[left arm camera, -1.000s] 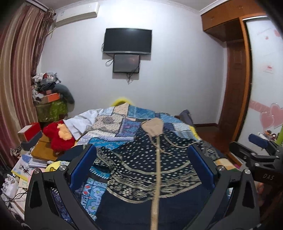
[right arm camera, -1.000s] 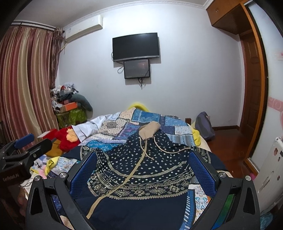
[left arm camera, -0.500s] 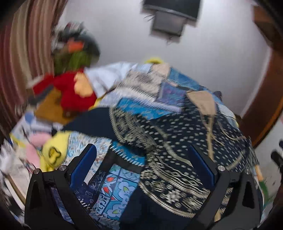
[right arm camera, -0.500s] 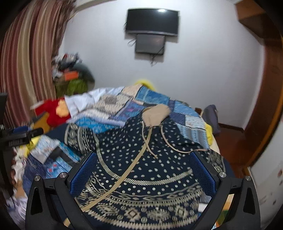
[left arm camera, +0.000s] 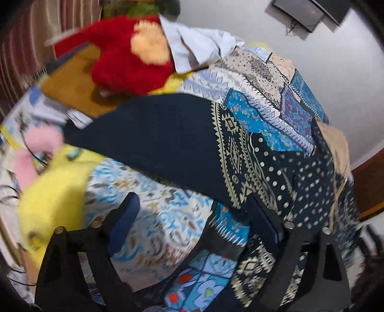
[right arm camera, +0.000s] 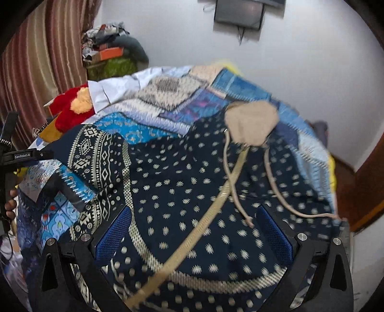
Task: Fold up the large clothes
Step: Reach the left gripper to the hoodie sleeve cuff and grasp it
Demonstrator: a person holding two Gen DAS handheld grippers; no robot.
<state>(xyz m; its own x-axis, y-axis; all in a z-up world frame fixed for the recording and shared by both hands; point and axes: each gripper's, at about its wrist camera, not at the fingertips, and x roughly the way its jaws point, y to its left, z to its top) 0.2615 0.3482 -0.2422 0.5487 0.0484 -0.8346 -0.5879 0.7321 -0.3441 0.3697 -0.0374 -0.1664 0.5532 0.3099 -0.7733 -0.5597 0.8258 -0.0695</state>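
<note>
Room: a bedroom with a white wall, a striped curtain (right arm camera: pixel 36 72) on the left and a dark screen (right arm camera: pixel 237 12) mounted high on the wall.
Surface: a bed under a patchwork quilt (right arm camera: pixel 172 96) of blue, cream and purple squares.

Left wrist view
Garment: a dark navy hooded garment (left arm camera: pixel 168 144) with cream dots and geometric bands lies spread on the quilt; one plain navy sleeve reaches toward the bed's left edge.
Left gripper (left arm camera: pixel 192 216): points steeply down near the bed's left edge; its jaws are apart and have just been closing a little, with nothing pinched between them.
Garment relative to gripper: the patterned hem edge lies against or just under the right finger (left arm camera: pixel 264 220), while the left finger (left arm camera: pixel 124 220) is over bare light blue quilt; I cannot tell whether cloth is touched.
Beside the bed: a red plush toy (left arm camera: pixel 127 62), a yellow soft thing (left arm camera: pixel 55 192) and something pink (left arm camera: pixel 40 139), all blurred.

Right wrist view
Garment: the dotted body fills the middle of the bed, its beige hood (right arm camera: pixel 252 122) toward the far edge, cream drawstrings and a gold front strip running down it.
Right gripper (right arm camera: pixel 192 237): jaws wide apart above the garment's lower body, gripping nothing.
Garment relative to gripper: dotted cloth and the gold strip lie between and below the blue pads (right arm camera: pixel 115 232).
Left edge: the other gripper and a person's hand (right arm camera: pixel 9 208) holding it.
</note>
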